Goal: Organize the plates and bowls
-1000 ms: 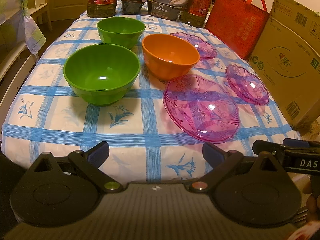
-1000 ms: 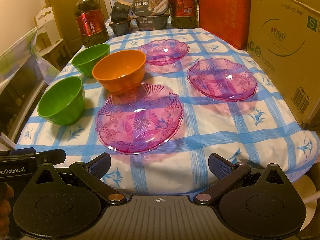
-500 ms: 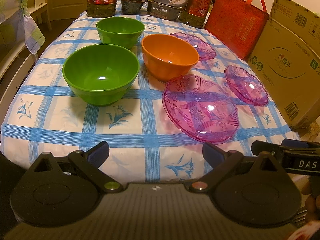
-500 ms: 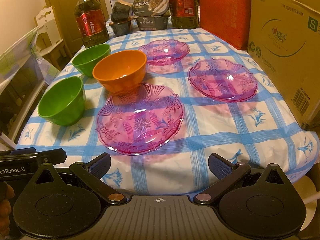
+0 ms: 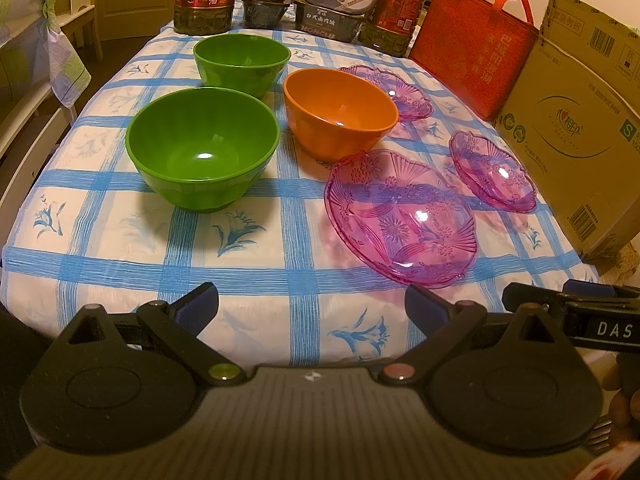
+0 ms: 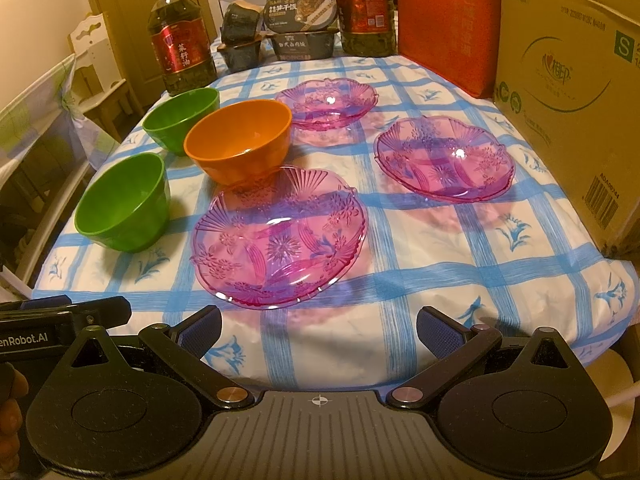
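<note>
Plates and bowls all sit apart on the checked tablecloth (image 6: 420, 280). We hold both claws spread wide and empty off its near edge. The nearest pink plate (image 6: 280, 236) lies straight ahead of our right gripper (image 6: 318, 332), the near green bowl (image 5: 202, 148) ahead-left of our left gripper (image 5: 312, 308) (fisheye may skew this), so right seems nearer.

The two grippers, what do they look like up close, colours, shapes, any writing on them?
Both match: the left gripper and right gripper have black bodies with ribbed centres, round side housings, angled black fingers and blue pads. White lettering shows on each gripper's side in the other's view: "DAS" and "enRobot.AI". No cables show.
</note>
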The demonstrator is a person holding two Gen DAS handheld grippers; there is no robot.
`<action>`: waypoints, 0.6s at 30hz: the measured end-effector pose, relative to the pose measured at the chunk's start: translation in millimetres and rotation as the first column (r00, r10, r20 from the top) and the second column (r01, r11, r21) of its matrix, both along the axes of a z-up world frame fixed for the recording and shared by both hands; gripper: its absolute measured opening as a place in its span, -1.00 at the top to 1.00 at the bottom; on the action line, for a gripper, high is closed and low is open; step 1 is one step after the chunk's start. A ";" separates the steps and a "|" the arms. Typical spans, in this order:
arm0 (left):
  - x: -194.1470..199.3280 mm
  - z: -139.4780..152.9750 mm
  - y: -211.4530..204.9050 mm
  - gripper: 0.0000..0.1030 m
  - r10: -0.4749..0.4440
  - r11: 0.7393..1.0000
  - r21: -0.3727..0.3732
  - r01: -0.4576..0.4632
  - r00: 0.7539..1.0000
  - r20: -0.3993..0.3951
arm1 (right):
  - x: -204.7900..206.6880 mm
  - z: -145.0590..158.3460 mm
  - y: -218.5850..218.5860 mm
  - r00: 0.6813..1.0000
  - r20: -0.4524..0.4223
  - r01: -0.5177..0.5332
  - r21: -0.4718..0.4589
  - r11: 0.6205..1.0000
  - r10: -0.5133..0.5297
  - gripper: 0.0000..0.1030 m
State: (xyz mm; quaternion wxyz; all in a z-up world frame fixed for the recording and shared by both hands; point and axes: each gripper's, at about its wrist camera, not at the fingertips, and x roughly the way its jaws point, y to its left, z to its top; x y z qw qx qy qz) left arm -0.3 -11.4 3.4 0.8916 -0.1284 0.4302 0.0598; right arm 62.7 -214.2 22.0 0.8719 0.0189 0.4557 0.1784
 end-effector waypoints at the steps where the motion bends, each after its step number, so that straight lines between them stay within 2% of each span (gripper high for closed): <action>1: 0.0 0.1 -0.1 -0.92 0.001 1.000 -0.001 -0.001 1.000 0.000 | -0.1 0.1 0.1 1.000 0.000 0.000 0.000 1.000 0.000 -0.99; 11: 5.5 1.7 9.1 -0.92 0.042 0.997 -0.060 -0.042 0.999 0.003 | 1.7 -5.7 -4.7 1.000 0.003 0.010 0.014 1.000 -0.010 -0.99; 18: 27.2 -1.0 19.7 -0.92 0.044 0.991 -0.126 -0.041 0.999 0.022 | 23.7 -12.1 -16.1 0.998 0.022 0.052 0.049 0.997 -0.053 -0.99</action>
